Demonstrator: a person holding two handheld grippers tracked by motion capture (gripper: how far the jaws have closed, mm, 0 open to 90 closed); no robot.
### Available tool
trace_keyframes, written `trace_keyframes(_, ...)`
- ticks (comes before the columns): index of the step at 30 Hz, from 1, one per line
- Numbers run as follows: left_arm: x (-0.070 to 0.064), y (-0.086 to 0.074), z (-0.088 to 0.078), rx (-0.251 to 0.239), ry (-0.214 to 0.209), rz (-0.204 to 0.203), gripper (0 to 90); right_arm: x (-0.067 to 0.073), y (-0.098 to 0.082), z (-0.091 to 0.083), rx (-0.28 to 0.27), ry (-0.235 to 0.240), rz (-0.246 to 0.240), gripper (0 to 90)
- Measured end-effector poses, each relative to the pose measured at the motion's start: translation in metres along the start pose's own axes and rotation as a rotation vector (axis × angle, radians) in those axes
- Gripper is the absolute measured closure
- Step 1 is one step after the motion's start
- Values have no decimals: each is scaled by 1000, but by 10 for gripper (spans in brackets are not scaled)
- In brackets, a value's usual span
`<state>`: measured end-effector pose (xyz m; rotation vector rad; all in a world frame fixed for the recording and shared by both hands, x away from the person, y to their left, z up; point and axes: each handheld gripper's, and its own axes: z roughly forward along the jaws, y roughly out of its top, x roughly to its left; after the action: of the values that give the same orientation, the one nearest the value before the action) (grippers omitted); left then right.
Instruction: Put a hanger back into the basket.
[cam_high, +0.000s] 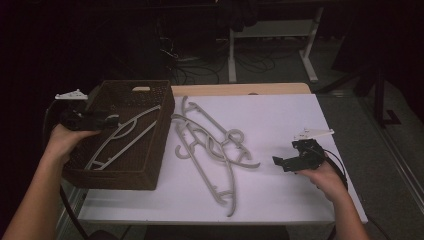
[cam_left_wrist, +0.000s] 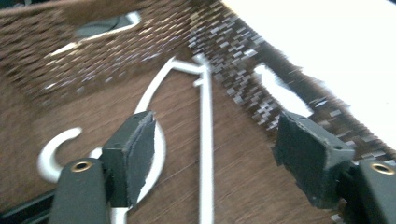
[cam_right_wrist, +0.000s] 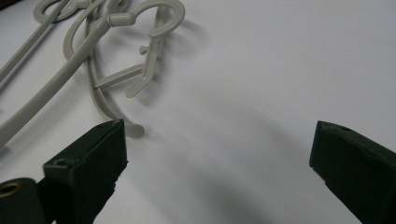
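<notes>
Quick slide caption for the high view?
Left gripper open over hanger in basket; more hangers wait on table.

We see one pale grey plastic hanger lying flat and slantwise on the floor of the brown woven basket, its hook toward the near left corner, untouched by either gripper.

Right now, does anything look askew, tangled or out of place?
One grey hanger lies slantwise in the brown wicker basket, its upper end resting up near the rim. The other hangers lie crossed and interlocked in a loose pile on the white table. No damage that I can see.
</notes>
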<state>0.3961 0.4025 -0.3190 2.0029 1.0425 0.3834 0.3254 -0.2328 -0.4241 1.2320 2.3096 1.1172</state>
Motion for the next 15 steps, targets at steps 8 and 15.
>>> trace_keyframes(8, -32, 16, 4, -63, -89, 39, 169, 0, 0, -2, -6, 1, -1, 38)
trace_keyframes(15, -61, 26, 12, -98, -157, 69, 85, 0, 1, -2, -8, 1, -1, 39)
